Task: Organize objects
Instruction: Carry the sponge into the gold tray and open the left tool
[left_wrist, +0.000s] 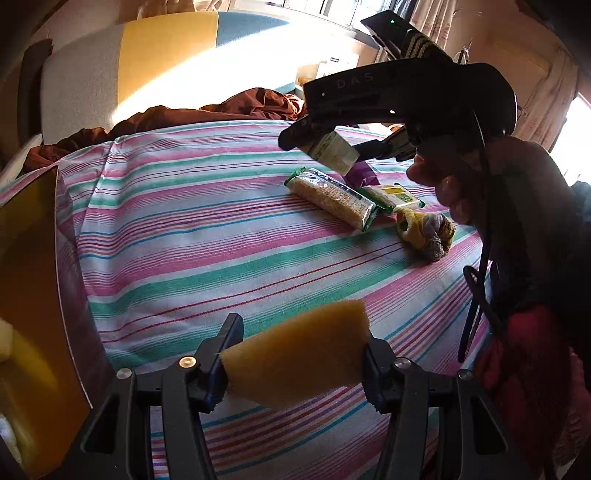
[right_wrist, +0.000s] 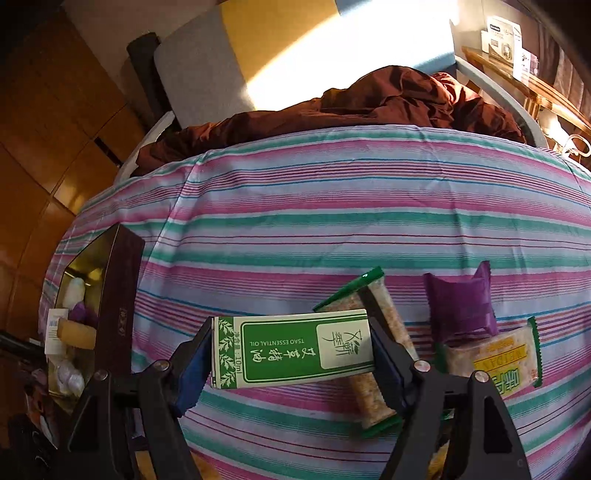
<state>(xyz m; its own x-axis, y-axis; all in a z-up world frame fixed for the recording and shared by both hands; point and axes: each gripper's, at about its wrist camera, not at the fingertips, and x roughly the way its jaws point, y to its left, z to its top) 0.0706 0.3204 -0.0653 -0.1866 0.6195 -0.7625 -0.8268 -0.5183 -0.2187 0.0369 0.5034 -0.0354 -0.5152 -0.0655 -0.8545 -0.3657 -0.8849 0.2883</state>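
The left hand-held gripper (left_wrist: 295, 363) grips a yellow sponge (left_wrist: 295, 354) between its pads, above the striped bed sheet (left_wrist: 221, 240) and beside an open box (left_wrist: 33, 295). The right hand-held gripper (right_wrist: 290, 354) clamps a green and white carton (right_wrist: 291, 350), lifted off the bed over two cracker packets (right_wrist: 373, 391), a purple pouch (right_wrist: 461, 306) and a balled-up glove (left_wrist: 428, 230).

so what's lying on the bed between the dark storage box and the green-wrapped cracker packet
Nothing: in the right wrist view only bare striped sheet runs from the dark box to the cracker packet. The held essential oil carton hangs above it.
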